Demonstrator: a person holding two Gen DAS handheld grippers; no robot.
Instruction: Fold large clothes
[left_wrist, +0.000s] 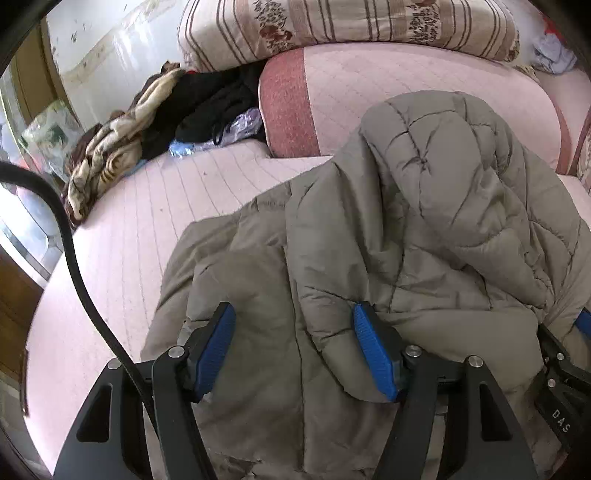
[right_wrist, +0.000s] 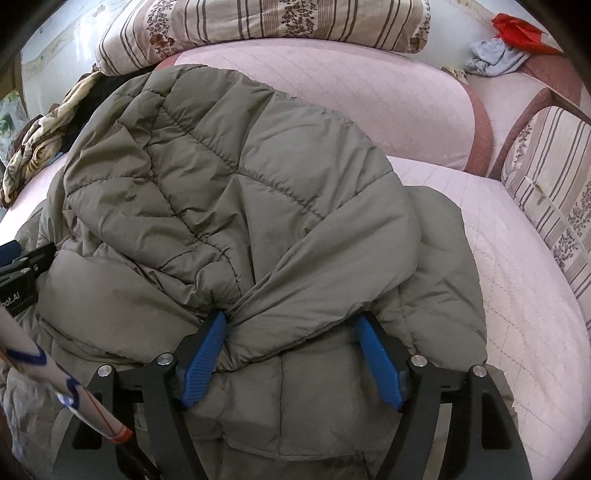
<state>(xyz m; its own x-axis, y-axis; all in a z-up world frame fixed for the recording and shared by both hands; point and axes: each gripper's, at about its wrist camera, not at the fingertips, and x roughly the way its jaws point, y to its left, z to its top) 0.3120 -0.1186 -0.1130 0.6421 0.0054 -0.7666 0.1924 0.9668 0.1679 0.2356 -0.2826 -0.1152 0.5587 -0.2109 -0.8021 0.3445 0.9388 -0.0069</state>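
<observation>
A large olive-grey quilted coat lies bunched on the pink bed, its upper half folded back over itself. My left gripper hovers over the coat's left part with its blue pads wide apart. Flat fabric lies below them, and a quilted fold rests by the right pad. My right gripper stands open astride a puffy fold of the coat. That fold touches the left pad and sits clear of the right one. Each gripper shows at the edge of the other's view: the right gripper and the left gripper.
The pink quilted mattress extends left. A folded pink quilt and a striped floral duvet lie behind the coat. A heap of dark and tan clothes sits far left, and a black cable crosses the left side. A striped cushion lies at the right.
</observation>
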